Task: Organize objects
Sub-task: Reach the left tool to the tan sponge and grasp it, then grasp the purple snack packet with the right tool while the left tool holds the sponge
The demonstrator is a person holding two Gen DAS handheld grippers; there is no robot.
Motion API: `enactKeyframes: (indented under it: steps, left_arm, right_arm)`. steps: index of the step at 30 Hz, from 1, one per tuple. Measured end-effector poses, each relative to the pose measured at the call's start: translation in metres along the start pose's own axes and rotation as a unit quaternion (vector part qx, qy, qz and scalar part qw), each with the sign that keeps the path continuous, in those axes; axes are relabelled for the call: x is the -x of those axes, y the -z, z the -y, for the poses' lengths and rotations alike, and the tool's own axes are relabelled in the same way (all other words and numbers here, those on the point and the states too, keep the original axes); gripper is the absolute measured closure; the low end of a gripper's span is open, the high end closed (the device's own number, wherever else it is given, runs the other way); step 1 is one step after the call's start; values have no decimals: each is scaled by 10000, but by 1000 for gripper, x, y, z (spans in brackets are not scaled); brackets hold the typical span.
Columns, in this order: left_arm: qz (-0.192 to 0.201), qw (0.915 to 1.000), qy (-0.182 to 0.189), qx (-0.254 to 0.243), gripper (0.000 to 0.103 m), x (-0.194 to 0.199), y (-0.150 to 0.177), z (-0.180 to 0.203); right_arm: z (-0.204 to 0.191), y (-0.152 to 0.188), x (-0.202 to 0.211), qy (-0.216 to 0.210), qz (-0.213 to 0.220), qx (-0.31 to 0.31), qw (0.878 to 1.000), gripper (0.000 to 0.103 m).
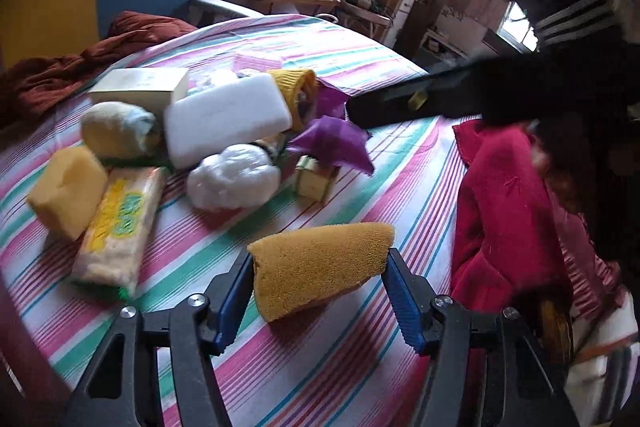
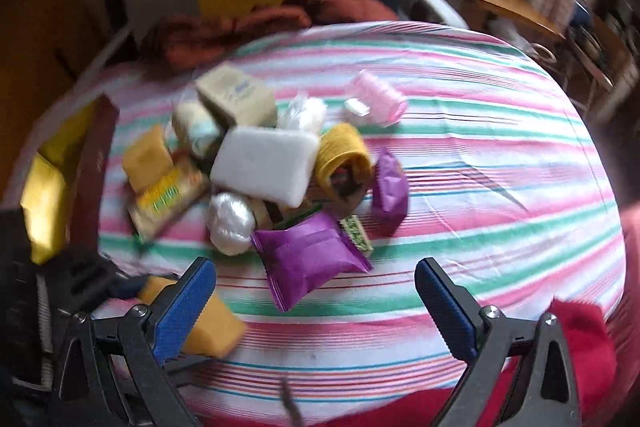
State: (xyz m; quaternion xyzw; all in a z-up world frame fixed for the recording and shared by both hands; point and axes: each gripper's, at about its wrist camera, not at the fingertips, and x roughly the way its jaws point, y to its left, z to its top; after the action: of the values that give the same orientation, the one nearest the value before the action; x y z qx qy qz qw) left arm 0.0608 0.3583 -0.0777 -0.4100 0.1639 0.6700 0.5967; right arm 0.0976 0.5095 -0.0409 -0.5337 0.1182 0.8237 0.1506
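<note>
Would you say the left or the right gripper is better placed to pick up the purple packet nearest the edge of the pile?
Right. The right gripper is open and empty with the purple packet just ahead, whereas the left gripper already brackets a yellow sponge.

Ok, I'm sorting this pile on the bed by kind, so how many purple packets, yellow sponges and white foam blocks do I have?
purple packet: 2
yellow sponge: 2
white foam block: 1
Total: 5
</note>
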Motion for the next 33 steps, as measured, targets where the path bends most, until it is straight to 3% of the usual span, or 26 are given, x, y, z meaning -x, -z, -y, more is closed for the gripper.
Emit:
enactKeyframes:
  steps: [5, 8, 10, 14, 19, 21, 24, 26, 28, 30, 33]
  left_arm:
    - [93, 9998, -132, 122, 39, 19, 10, -10]
    - [113, 9995, -176, 233, 39, 26, 15, -17]
    - [138, 9993, -207, 288, 39, 31, 17, -20]
    - [179, 9989, -235, 365, 39, 36, 20, -23]
    - [238, 9984, -278, 436, 39, 42, 21, -24]
    - [319, 9980, -283, 460, 39, 48, 21, -26]
    - [384, 9973, -330, 533, 39, 55, 21, -31]
    - [412, 9969, -338, 583, 39, 59, 22, -33]
    - [440, 9968, -372, 559, 39, 62, 23, -32]
    - [472, 9967, -370, 548, 38, 66, 24, -31]
    - [514, 9964, -364, 570, 38, 71, 26, -30]
  right_arm:
    - [-9, -12, -24, 252, -447, 417, 9978, 4]
    - [-6, -14, -37, 274, -671, 493, 9961, 13]
    - [-4, -14, -42, 250, -741, 463, 9959, 33]
    - [-2, -11, -37, 189, -652, 421, 9968, 39]
    - [1, -9, -19, 165, -386, 335, 9986, 64]
    - [-3, -9, -15, 219, -346, 378, 9984, 67]
    - [0, -10, -19, 215, -348, 246, 9989, 66]
    - [1, -9, -21, 268, -388, 173, 9987, 56]
    - [1, -8, -23, 362, -489, 140, 9980, 39]
    - [1, -6, -29, 467, -586, 104, 9971, 31]
    - [5, -5, -38, 444, -775, -26, 9960, 31]
